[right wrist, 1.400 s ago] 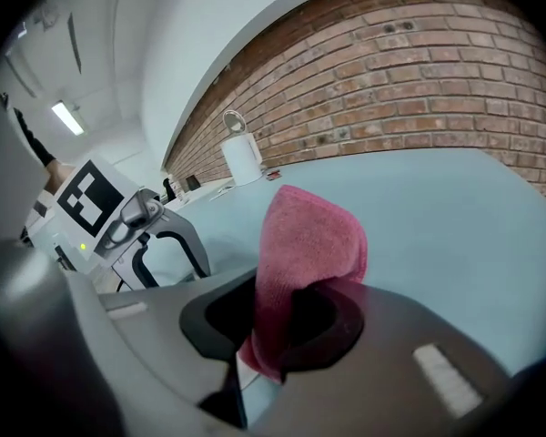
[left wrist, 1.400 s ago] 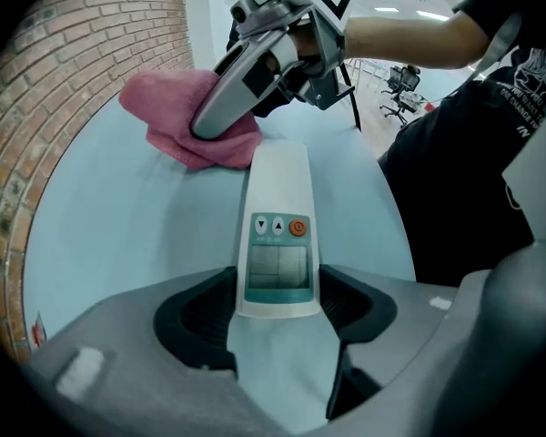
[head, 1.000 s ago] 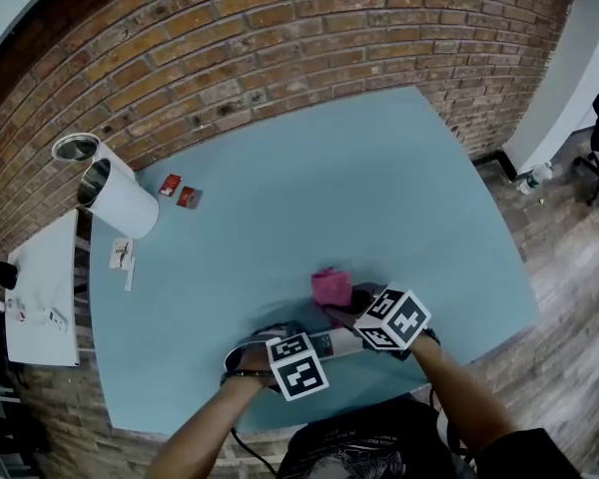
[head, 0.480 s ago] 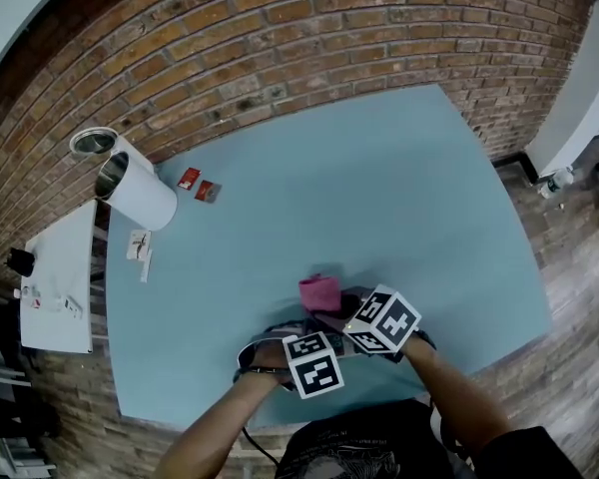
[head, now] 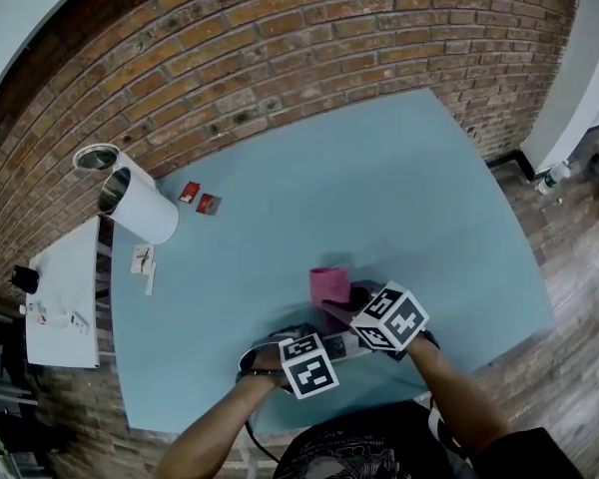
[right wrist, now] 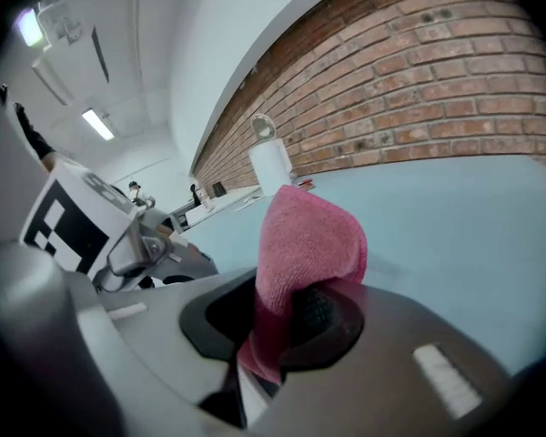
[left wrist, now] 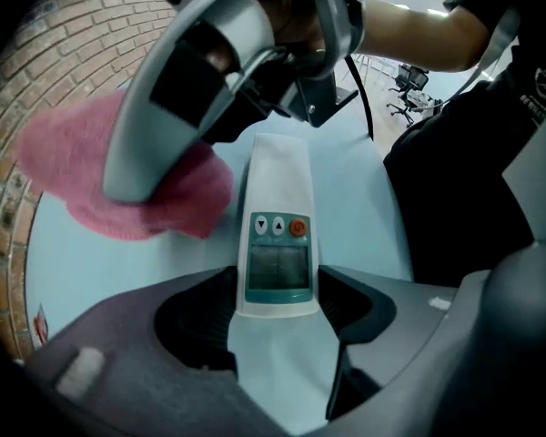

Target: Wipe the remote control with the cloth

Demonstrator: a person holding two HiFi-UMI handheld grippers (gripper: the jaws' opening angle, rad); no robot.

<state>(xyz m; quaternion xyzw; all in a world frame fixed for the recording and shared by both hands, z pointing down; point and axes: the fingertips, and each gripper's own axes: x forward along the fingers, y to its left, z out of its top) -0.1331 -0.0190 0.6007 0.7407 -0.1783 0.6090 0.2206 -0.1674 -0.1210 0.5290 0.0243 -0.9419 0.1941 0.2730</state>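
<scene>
Pink cloth point(right wrist: 311, 235) is clamped in the right tongs point(right wrist: 282, 328); the left tongs point(left wrist: 278, 335) are closed on the white remote control point(left wrist: 278, 230) just beside it.

— What of the table point(head: 409, 198)?
— Light-blue top, far edge along a brick wall point(head: 280, 58).
— At the far left corner?
— A white cylinder point(head: 142, 208), upright in the right gripper view.
— Next to that?
— Two small red packets point(head: 190, 191) point(head: 209, 204), just to the right, close together, flat on the top.
— Along the left edge?
— Small white scraps point(head: 143, 259), nearer than the cylinder. Too small to tell more.
— Toward the near edge?
— A pink cloth point(head: 329, 283) and a white remote control point(left wrist: 278, 235), side by side, low over the top. Resting on the table or lifted clear, impossible to tell.
</scene>
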